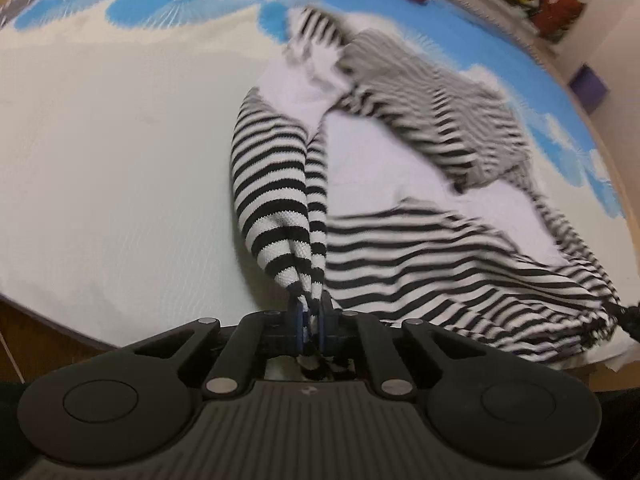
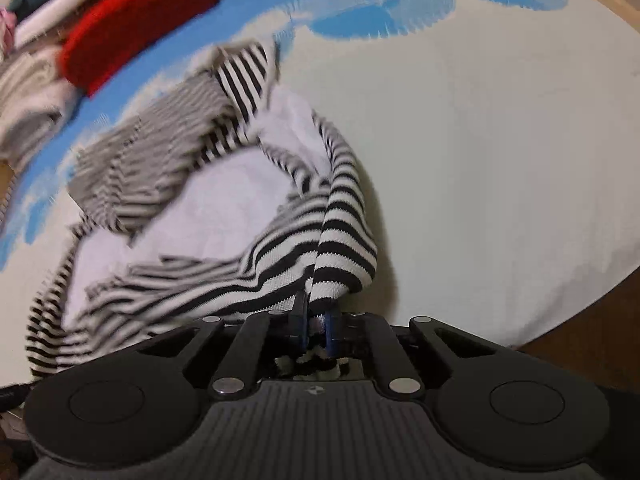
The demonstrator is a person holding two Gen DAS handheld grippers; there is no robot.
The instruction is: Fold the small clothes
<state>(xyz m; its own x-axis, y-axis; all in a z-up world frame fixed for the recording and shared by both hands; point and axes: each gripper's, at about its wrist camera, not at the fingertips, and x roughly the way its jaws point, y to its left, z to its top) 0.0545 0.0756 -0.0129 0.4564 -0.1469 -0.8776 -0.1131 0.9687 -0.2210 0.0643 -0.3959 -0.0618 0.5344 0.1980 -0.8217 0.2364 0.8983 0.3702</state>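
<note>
Left hand-held gripper [image 1: 311, 312] is clamped on a bunched edge of the striped garment [image 1: 420, 184]; right hand-held gripper [image 2: 316, 320] likewise. This 2-point hold probably serves to spread it for folding. The garment lies crumpled on the blue-and-white mat [image 1: 100, 140], long axis running toward 1 o'clock in the left view.

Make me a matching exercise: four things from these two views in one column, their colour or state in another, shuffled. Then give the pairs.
1. striped garment
2. left gripper
3. knitted item
4. bed cover

A. cream with blue prints
B. shut on fabric
C. red
D. black and white

Pairs: 1-D, 2-B, 3-C, 4-A. The right gripper also clamps the garment.
</note>
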